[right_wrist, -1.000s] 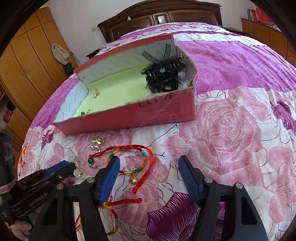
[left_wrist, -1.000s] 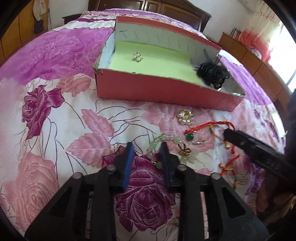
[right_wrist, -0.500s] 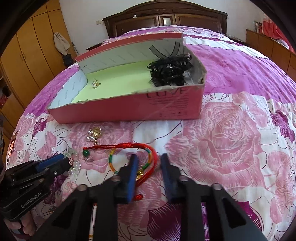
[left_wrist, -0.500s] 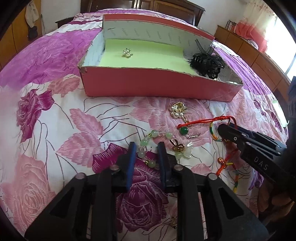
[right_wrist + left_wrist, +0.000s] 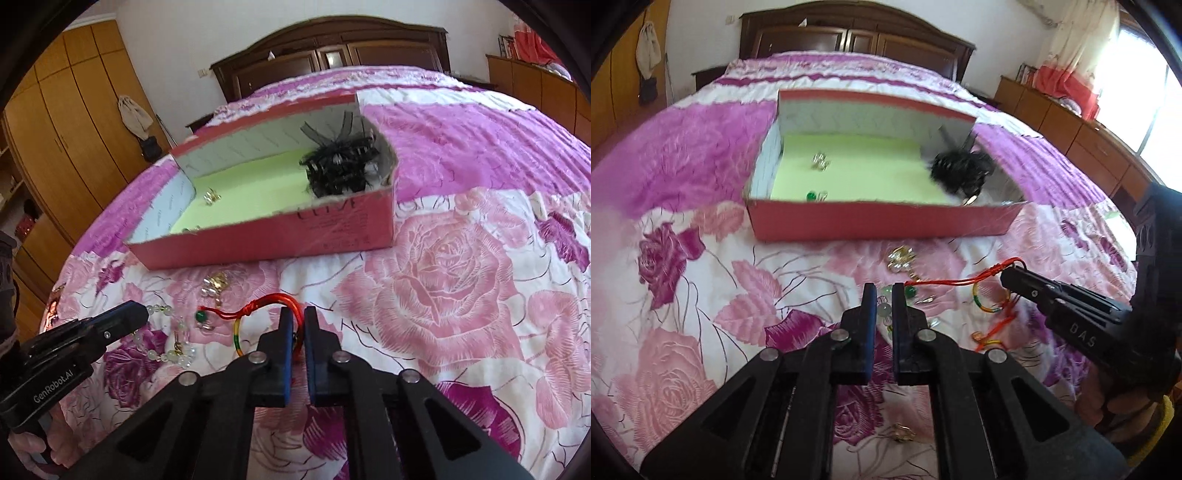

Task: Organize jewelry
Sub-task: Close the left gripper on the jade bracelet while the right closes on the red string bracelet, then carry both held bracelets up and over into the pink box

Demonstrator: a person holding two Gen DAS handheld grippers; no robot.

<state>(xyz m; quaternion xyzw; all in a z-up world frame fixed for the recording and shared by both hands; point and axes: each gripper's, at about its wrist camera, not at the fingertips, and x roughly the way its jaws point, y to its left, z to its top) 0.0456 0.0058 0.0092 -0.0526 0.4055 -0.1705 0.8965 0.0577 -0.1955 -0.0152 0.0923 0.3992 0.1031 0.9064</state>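
Left wrist view: I see one red box [image 5: 879,225] filling the upper middle of frame, straight beyond both claws, its long side running left to right. My left gripper [image 5: 883,295], just closed, pinches one pale green bead bracelet [image 5: 884,309] at centre. My right gripper [image 5: 299,314], also just closed, clamps one red cord bracelet [image 5: 266,304] at centre; one gold-and-pearl brooch [image 5: 899,258] lies between claws and box.

A bed with a pink rose-print cover [image 5: 461,295] carries a red cardboard box [image 5: 295,240]; loose jewelry pieces [image 5: 214,286] lie just before the box.
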